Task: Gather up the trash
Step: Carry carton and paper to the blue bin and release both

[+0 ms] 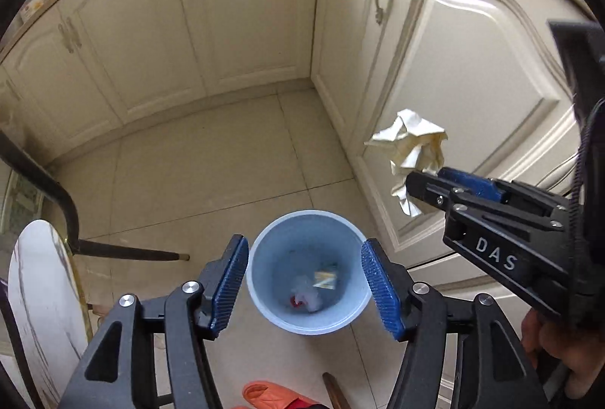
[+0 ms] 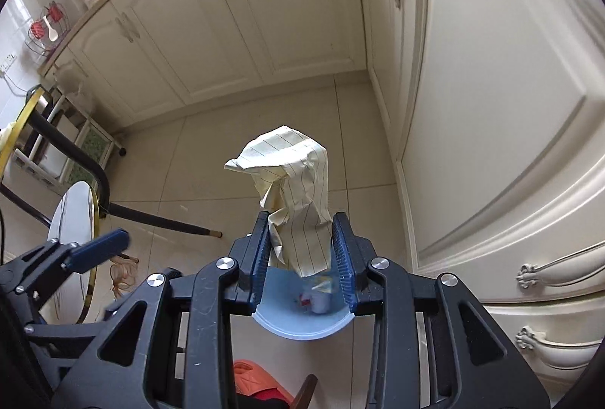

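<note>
Left wrist view: the left gripper [image 1: 304, 292] stood with its jaws apart and empty, framing the blue bin [image 1: 308, 271] directly below; the right gripper [image 1: 425, 184] held the crumpled paper [image 1: 412, 155] up and to the bin's right, not yet over it.

Right wrist view: the right gripper [image 2: 302, 257] was clamped on the lined paper [image 2: 293, 193], which stood upright, beyond the bin's [image 2: 302, 327] far rim.

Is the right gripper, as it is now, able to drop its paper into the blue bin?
Probably yes. The right gripper holds the crumpled paper above the open blue bin, and nothing lies between.
</note>
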Motion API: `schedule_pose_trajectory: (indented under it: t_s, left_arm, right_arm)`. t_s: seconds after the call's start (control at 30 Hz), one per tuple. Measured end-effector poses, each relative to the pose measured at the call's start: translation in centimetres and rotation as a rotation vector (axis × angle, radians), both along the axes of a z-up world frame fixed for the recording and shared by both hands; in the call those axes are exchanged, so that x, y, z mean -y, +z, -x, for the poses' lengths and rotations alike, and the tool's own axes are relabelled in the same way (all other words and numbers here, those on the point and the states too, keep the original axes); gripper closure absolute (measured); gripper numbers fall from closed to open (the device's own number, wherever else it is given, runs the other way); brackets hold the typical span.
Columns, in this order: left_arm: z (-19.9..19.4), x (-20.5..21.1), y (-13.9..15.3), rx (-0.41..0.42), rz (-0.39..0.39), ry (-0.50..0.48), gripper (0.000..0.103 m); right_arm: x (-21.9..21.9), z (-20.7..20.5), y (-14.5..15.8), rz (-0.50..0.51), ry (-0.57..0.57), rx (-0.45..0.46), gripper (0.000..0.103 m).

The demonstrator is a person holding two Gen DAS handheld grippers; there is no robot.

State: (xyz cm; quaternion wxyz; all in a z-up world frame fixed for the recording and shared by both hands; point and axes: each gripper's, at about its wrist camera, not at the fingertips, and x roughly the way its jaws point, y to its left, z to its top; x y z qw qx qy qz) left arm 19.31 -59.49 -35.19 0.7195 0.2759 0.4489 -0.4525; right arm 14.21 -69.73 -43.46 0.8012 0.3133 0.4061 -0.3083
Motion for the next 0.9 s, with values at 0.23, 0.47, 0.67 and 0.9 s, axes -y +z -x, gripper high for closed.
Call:
schedule_pose_trajectory:
  t_s: [0.23, 0.47, 0.67, 0.9]
  left_arm:
    - [-2.6, -3.4, 2.8, 0.122, 0.016, 0.083, 0.030]
    - [-0.4, -9.5, 7.3, 0.166, 0.098, 0.115, 0.029]
    - [1.0, -15.9, 12.7, 0.247, 0.193, 0.132, 0.019]
    - [1.8, -27.2, 18.3, 0.383, 0.298, 0.238, 0.004]
  right_arm:
    - [-0.4, -1.1, -2.0, -0.060, 0.000, -0.025, 0.047]
    - [-2.1, -0.7, -0.1, -0.046, 0.006, 0.025, 0.021]
    - [-5.2, -1.6, 4.8, 0.015, 0.049, 0.096, 0.018]
    - [-11.9, -4.7, 12.9, 0.138, 0.190, 0.210, 0.010]
